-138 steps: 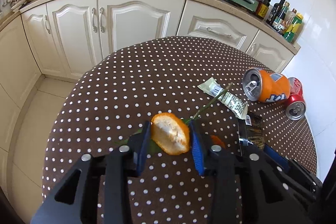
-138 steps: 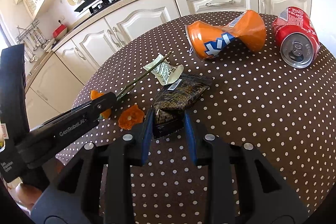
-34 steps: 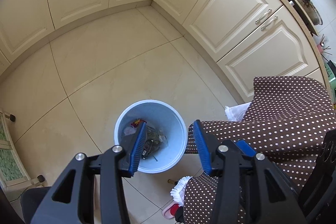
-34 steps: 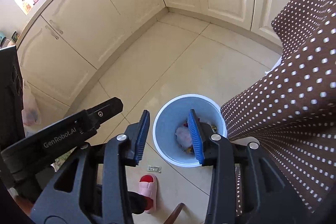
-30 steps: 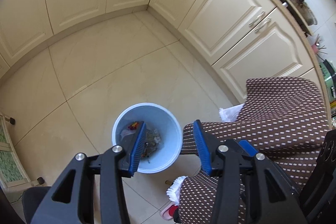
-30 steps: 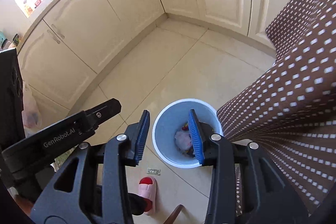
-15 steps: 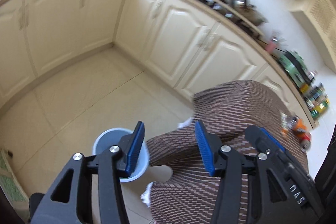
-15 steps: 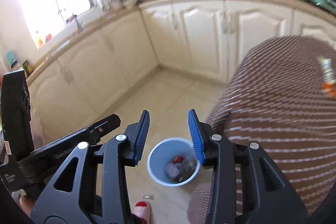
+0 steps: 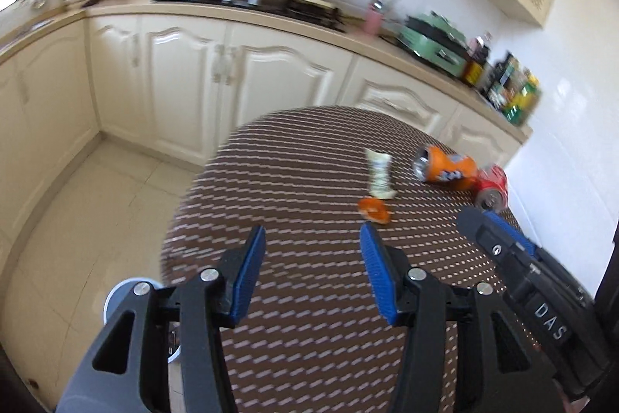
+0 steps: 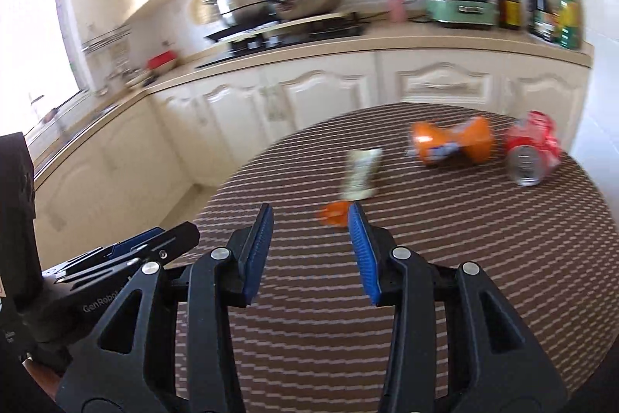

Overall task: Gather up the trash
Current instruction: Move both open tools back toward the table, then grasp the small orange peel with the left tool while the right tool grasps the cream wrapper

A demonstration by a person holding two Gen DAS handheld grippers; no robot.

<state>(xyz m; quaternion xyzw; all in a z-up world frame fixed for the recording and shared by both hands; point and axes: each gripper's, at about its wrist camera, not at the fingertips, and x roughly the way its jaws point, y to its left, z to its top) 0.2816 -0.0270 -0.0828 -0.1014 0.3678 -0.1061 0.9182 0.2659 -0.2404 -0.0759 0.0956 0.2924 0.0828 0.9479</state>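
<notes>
Both grippers hang over the near edge of the table [image 9: 309, 335] — left gripper [image 9: 312, 271] and right gripper [image 10: 309, 250] gaping, empty; left's jaws just widened.

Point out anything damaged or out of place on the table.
Two dented cans lie tipped over at the far right: an orange can, squeezed at its middle, and a red can. A crumpled wrapper and orange peel lie nearer.
</notes>
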